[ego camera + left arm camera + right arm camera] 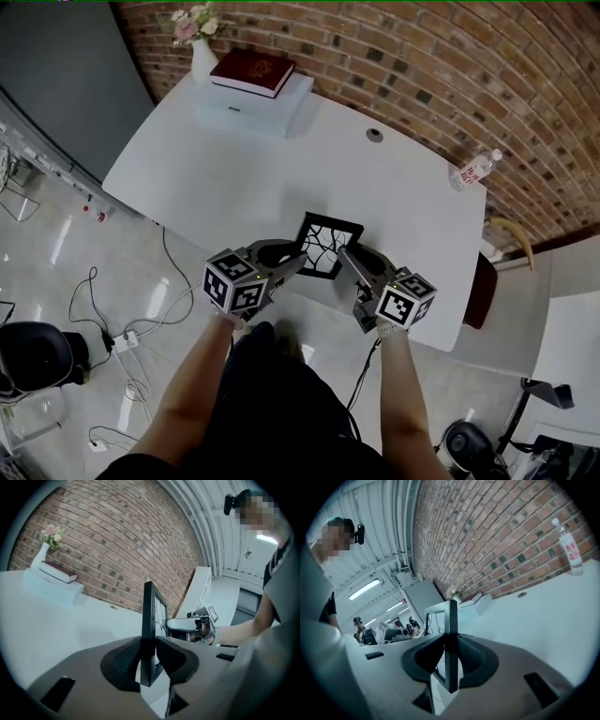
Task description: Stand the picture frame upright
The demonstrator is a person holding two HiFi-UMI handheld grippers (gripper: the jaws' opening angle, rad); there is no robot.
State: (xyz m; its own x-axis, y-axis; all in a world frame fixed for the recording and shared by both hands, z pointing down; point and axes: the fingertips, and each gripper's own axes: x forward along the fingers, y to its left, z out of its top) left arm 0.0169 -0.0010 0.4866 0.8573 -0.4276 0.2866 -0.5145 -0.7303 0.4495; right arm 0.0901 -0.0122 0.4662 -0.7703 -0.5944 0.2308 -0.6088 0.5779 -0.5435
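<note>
Black picture frame (pixel 330 244) is pinched at opposite edges by left gripper (pixel 302 259) and right gripper (pixel 345 254), its near corners hidden behind them.

The white table (pixel 281 187) is bare through its middle, so there is open room to the left, right and far side of the picture frame (pixel 330 244) gripped at the near edge by the left gripper (pixel 300 261) and right gripper (pixel 346 255). At the far left corner a white box (pixel 272 111), a book (pixel 251 71) and a vase (pixel 202 58) block passage. A bottle (pixel 475 170) stands at the far right edge. The brick wall (pixel 422 66) closes the far side.
</note>
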